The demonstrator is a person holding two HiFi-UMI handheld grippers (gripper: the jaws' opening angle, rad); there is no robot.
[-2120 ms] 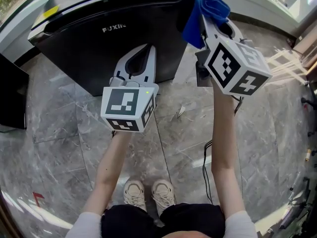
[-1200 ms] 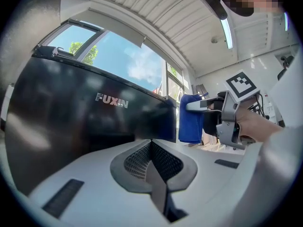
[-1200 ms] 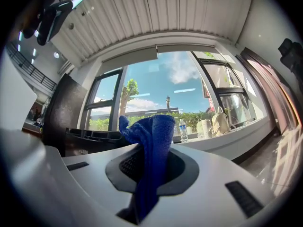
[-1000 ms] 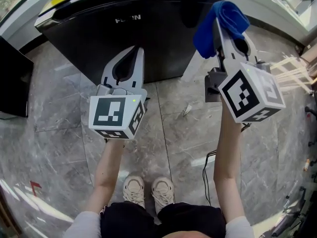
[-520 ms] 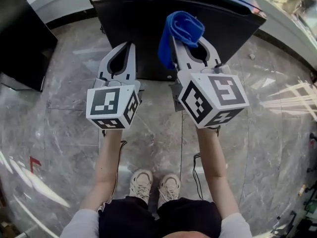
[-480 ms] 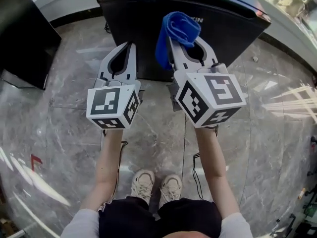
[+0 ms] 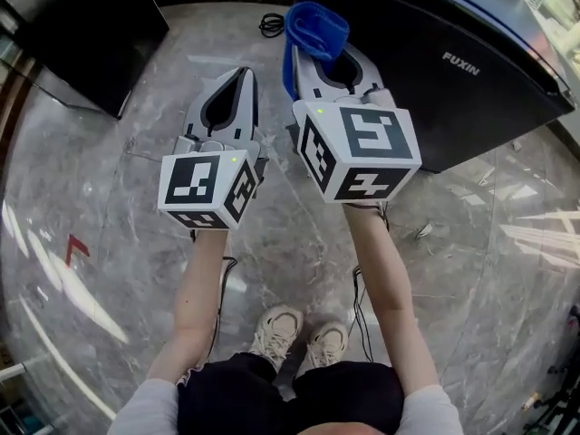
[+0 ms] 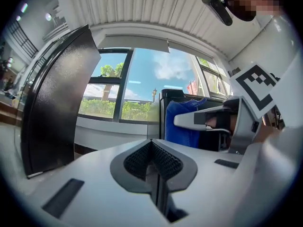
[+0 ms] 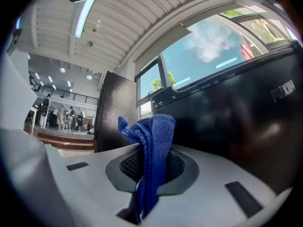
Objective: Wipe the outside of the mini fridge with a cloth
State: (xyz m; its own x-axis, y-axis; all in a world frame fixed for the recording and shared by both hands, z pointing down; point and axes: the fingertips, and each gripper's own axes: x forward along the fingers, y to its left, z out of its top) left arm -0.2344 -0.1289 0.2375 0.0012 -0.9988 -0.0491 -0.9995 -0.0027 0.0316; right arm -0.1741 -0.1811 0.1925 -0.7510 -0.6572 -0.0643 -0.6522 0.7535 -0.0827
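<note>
Mini fridge (image 7: pixel 453 89): black, standing at 2 o'clock on grey marble floor (image 7: pixel 109 179). Blue cloth (image 7: pixel 315 27): hanging at 12 o'clock, right gripper (image 7: pixel 317 57) pinching it. Left gripper (image 7: pixel 237 78): jaws pressing together, holding nothing.

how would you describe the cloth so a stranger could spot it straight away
Find the black mini fridge marked FUXIN at the head view's upper right; just left of it is the right hand-held gripper. The cloth is pinched in its jaws: a bunched, bright blue rag, soft and colourful, unlike the hard black fridge and the white hand-held gripper.
</note>
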